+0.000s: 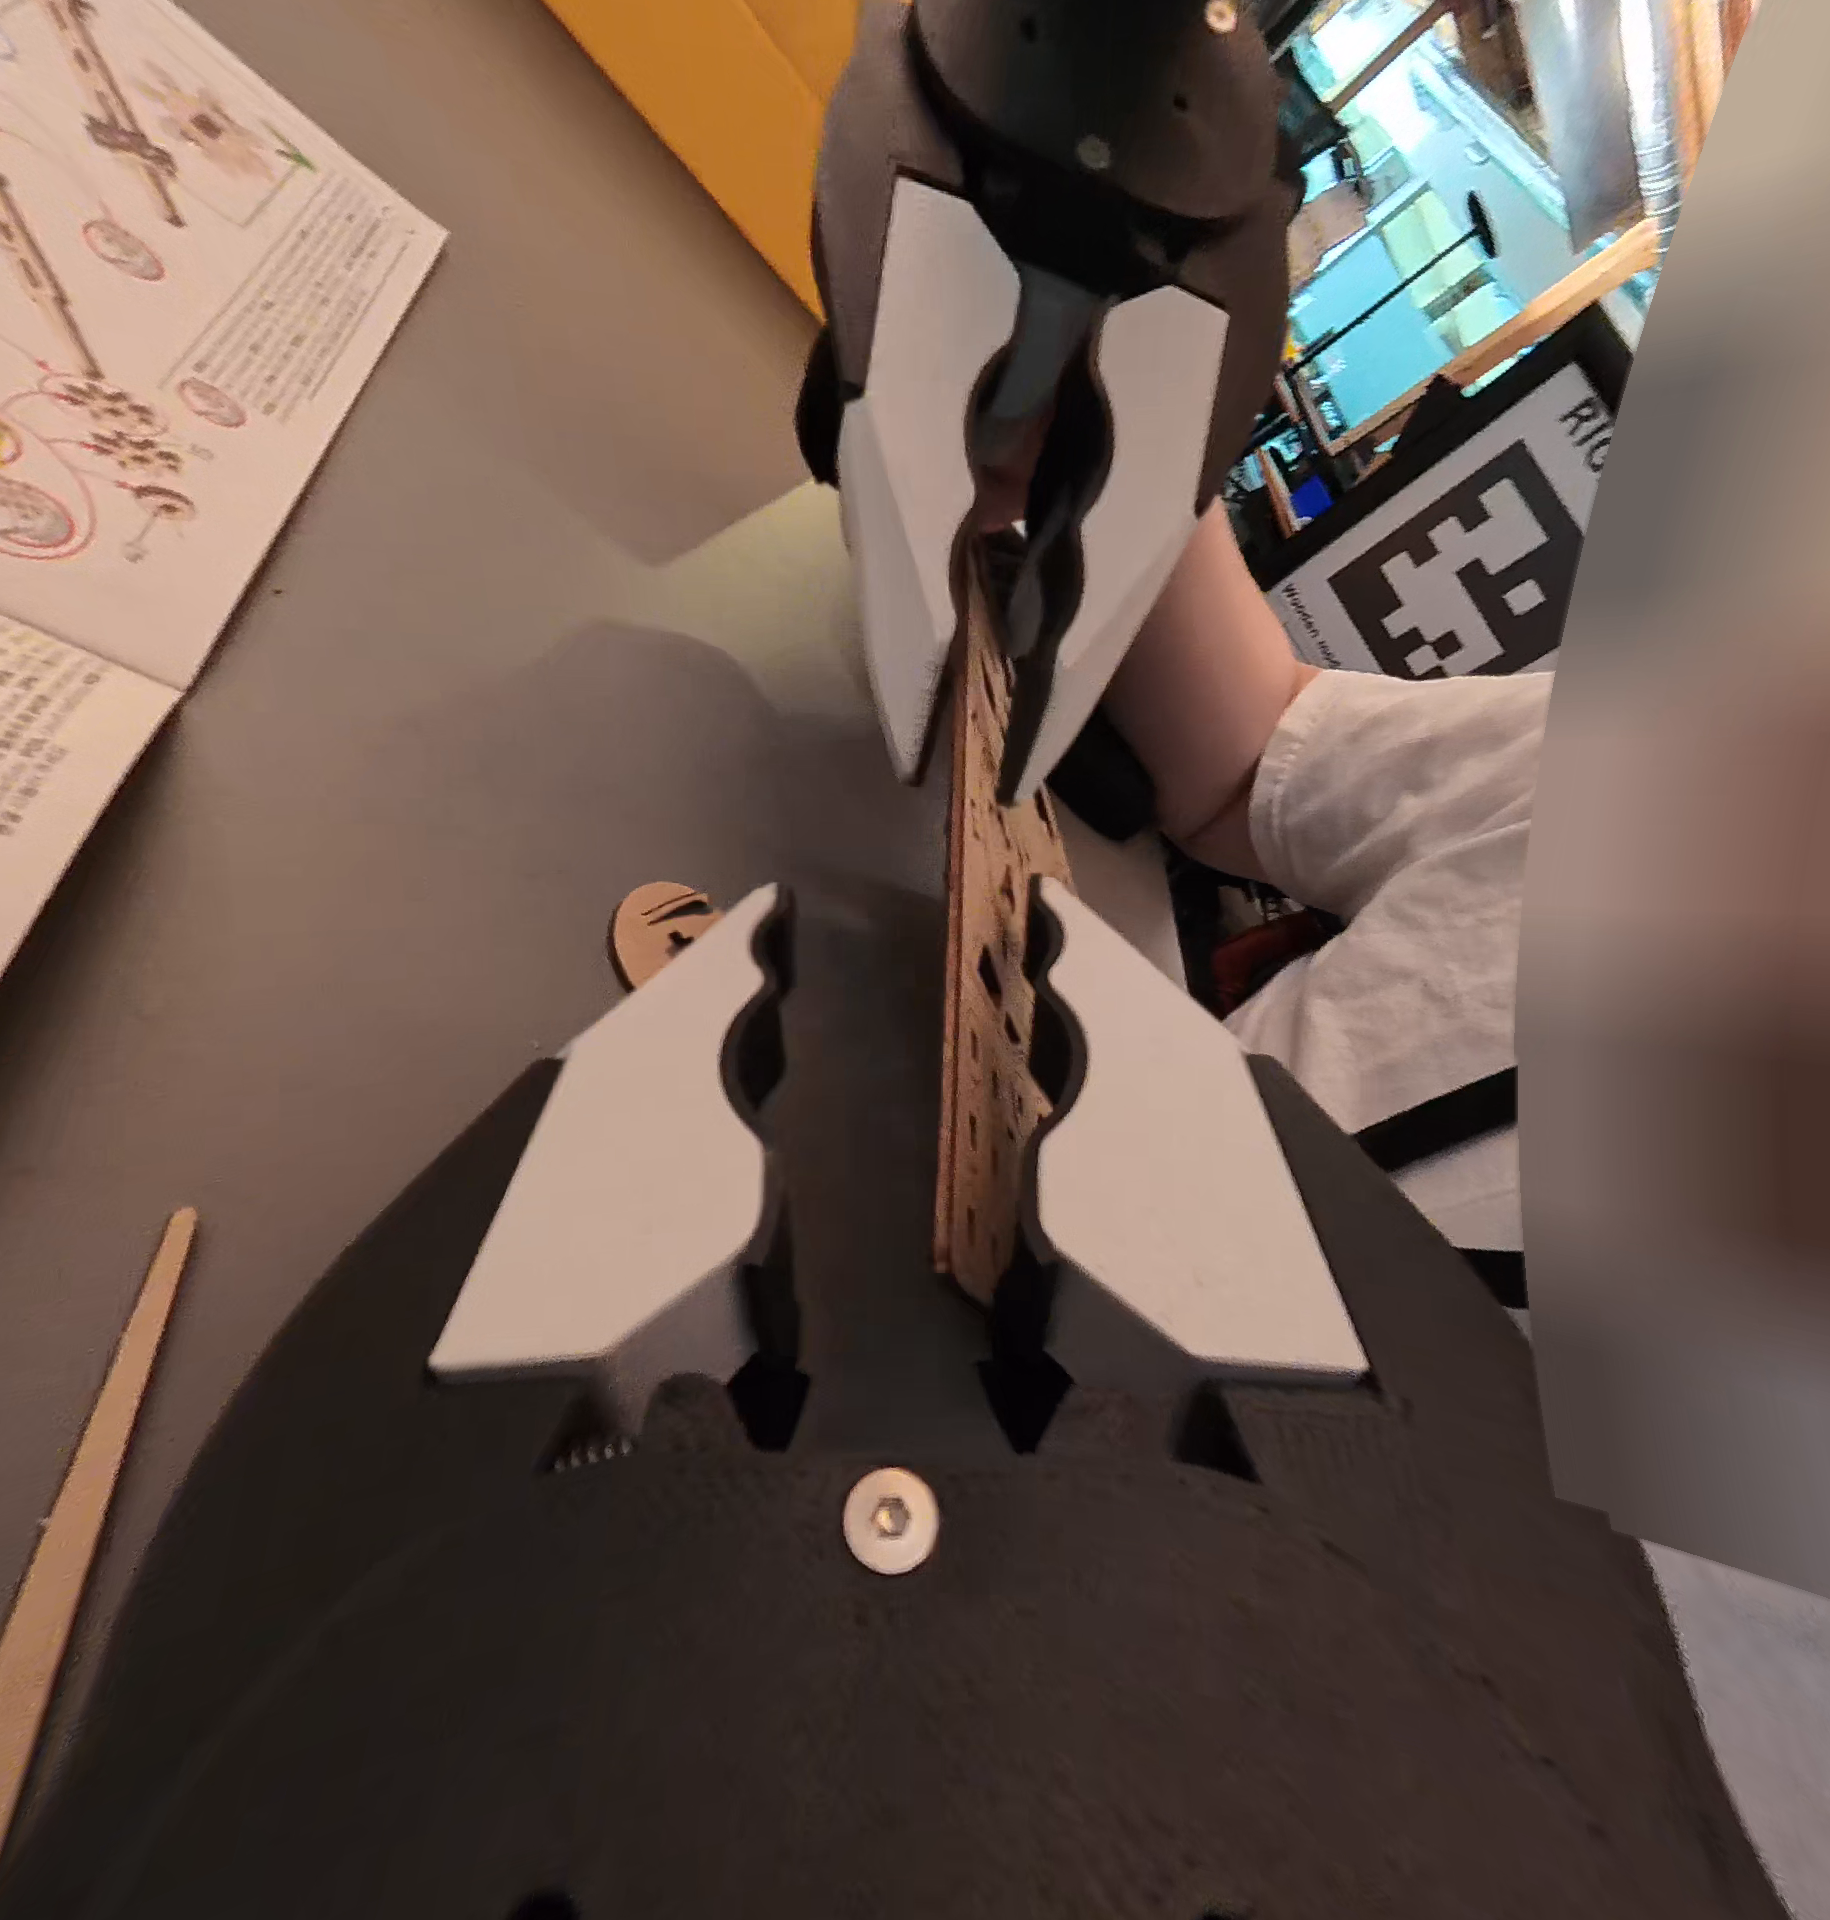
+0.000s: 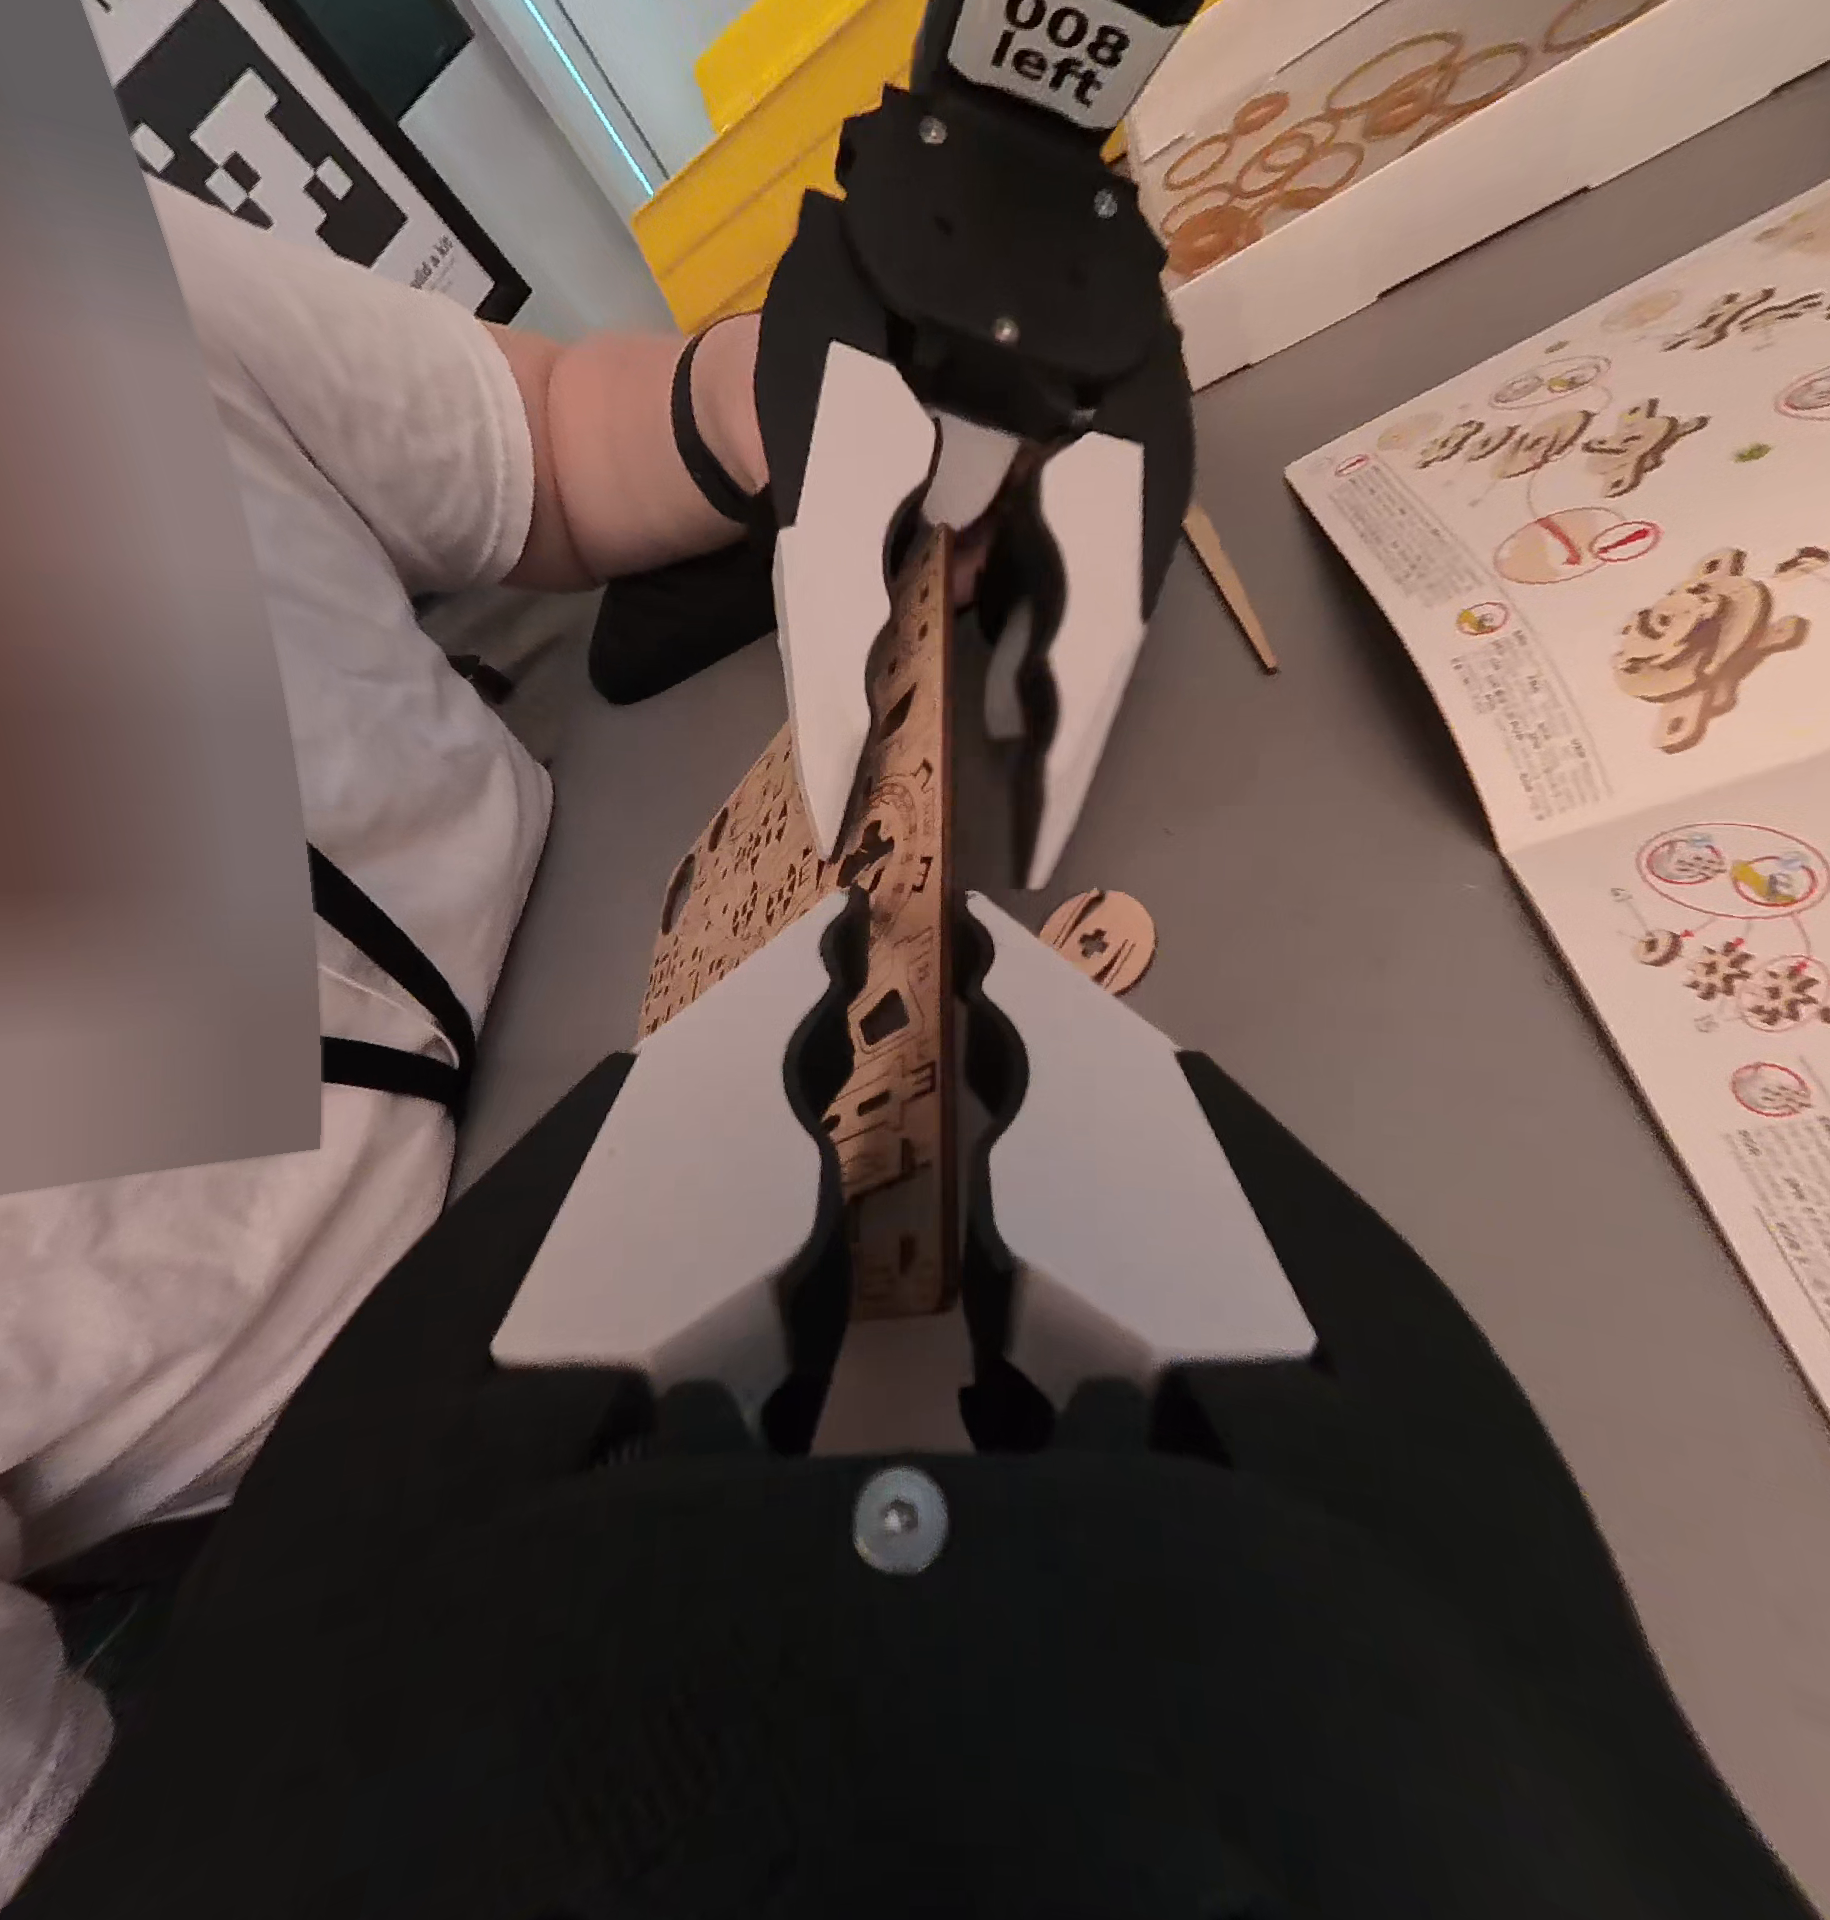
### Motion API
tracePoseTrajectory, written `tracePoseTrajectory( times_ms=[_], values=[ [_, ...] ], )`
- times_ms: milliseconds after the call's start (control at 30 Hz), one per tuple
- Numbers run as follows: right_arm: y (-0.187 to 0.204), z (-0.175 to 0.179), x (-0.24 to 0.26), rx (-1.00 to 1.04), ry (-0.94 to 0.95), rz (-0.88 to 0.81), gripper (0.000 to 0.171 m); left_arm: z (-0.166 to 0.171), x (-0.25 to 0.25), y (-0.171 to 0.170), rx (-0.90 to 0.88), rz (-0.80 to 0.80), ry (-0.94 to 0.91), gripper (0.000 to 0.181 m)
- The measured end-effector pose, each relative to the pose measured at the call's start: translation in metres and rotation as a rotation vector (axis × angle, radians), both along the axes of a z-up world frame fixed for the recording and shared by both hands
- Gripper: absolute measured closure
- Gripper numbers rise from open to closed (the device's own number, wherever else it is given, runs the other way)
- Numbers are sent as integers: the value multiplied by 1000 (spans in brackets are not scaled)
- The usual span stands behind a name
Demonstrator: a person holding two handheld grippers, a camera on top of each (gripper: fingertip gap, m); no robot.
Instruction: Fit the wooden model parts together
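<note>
A laser-cut plywood sheet (image 2: 895, 1091) stands on edge above the grey worktop (image 2: 1358, 1143), between both tools. The right tool (image 2: 906, 914) has its fingers set wide around one end, not pinching it; the left tool (image 1: 911, 904) gapes too, the sheet resting against one finger. A small wooden disc (image 2: 1098, 940) lies just beside, an instruction sheet (image 2: 1617, 727) farther out.

1. Left gripper (image 1: 911, 904): matte black printed body, white faceted fingers (image 1: 641, 1164) with wavy black inner pads, one silver hex screw (image 1: 890, 1520).
2. Right gripper (image 2: 906, 909): same build.
3. Person: white short sleeve (image 2: 371, 416), black straps.
</note>
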State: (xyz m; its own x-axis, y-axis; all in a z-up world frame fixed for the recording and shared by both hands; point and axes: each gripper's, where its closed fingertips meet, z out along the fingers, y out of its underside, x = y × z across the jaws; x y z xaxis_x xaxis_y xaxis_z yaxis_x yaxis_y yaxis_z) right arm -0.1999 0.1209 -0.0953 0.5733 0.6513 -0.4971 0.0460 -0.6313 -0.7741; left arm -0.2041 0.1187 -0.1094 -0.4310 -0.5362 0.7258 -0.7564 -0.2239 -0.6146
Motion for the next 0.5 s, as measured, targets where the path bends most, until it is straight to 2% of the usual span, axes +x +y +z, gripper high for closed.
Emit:
tracePoseTrajectory(
  times_ms=[67, 233, 300, 500],
  values=[
    [1, -4, -2, -7, -16, 5, 157, 0, 3, 1, 17, 21, -2, 128],
    [4, 1, -7, 18, -18, 2, 158, 1, 1, -4, 64, 13, -28, 150],
    [5, 0, -7, 21, -22, -6, 158, 7, -3, -8, 32, -18, -40, 172],
    [6, 7, -11, 44, -4, -6, 160, 14, -7, -11, 5, -41, -51, 173]
  ],
)
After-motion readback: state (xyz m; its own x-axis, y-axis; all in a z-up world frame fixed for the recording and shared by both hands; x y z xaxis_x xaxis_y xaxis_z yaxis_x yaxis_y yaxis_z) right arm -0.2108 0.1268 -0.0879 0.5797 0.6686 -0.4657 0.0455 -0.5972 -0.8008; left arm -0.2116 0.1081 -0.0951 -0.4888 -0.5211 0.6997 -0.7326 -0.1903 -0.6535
